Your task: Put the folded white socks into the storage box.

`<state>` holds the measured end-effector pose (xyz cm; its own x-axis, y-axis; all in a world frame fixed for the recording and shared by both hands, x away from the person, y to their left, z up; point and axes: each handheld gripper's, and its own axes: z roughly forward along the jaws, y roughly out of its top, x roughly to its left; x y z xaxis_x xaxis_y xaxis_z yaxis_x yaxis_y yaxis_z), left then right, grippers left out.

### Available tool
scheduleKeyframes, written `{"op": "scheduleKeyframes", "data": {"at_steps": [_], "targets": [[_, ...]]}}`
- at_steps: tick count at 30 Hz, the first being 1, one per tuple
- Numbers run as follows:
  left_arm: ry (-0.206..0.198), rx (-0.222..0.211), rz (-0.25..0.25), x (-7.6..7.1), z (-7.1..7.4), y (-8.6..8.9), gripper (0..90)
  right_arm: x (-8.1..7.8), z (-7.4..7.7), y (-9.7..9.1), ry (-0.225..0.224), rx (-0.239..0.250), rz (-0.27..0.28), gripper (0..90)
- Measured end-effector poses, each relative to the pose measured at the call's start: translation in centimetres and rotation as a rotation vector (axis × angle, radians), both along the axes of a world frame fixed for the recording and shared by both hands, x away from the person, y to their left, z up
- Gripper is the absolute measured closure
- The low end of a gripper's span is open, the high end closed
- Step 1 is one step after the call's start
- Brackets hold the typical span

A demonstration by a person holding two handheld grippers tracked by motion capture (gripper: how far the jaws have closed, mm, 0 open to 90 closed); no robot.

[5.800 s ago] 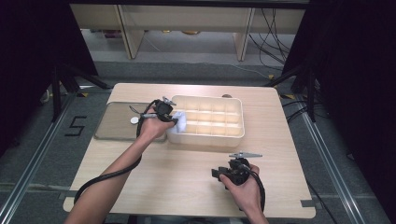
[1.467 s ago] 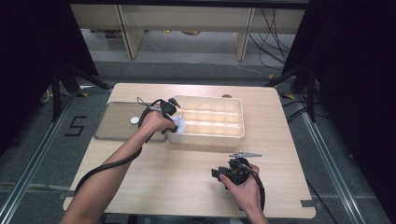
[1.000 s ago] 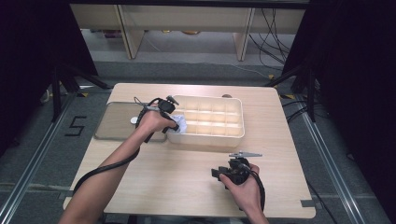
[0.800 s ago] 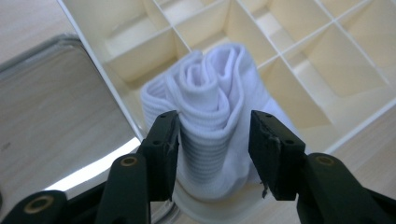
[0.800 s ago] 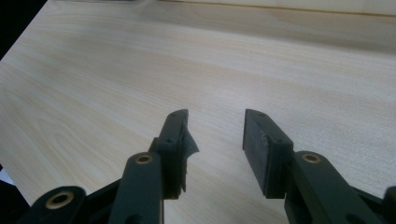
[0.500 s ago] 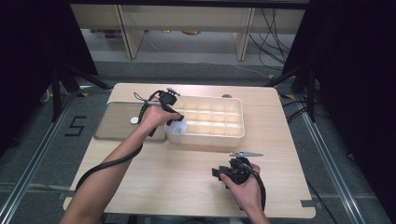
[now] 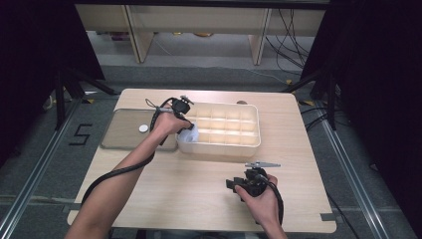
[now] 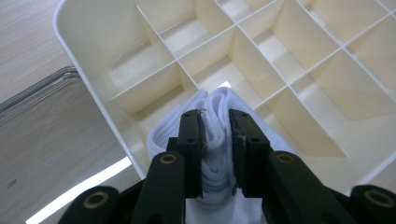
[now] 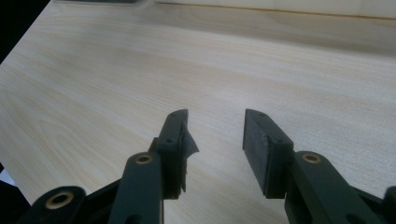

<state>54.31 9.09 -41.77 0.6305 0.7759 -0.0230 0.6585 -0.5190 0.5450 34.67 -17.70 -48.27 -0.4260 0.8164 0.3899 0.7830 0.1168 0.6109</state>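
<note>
White folded sock [image 8: 215, 135] in my left hand-held gripper [image 8: 217, 140], pinched between its two jaws, which have just been closing on it. Soft ribbed fabric, bunched in layers, folds standing up past jaw tips. Sits at near-left corner of cream divided box [image 8: 93, 56], over its corner compartment, partly spilling over rim. In high view, sock [image 7: 189, 135] shows as pale bundle at box's [image 7: 249, 144] left end.

We reach our left arm forward with the left gripper [image 8: 216, 128] tilted down, its jaws having just been closing and now pinching white cloth, while our right gripper [image 9: 215, 133] rests low and level near us, jaws standing apart.
</note>
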Motion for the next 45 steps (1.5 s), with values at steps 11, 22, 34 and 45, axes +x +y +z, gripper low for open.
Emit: {"op": "scheduleKeyframes", "data": {"at_steps": [11, 22, 34, 45], "targets": [[-0.049, 0.043, -0.052, -1.1, -0.3, 0.3, 76.6, -0.1, 0.2, 0.1, 0.022, -0.007, -0.016, 60.9], [-0.067, 0.097, -0.106, -2.2, -0.8, -0.3, 76.9, 0.1, 0.1, 0.2, -0.003, 0.008, 0.003, 61.0], [-0.012, 0.076, -0.098, -2.0, -1.3, 0.1, 77.6, 0.1, 0.2, 0.0, -0.013, -0.007, 0.004, 61.0], [0.034, 0.093, -0.101, -1.9, -1.6, -0.1, 78.2, 0.1, 0.3, 0.1, -0.006, -0.005, 0.009, 61.0]]}}
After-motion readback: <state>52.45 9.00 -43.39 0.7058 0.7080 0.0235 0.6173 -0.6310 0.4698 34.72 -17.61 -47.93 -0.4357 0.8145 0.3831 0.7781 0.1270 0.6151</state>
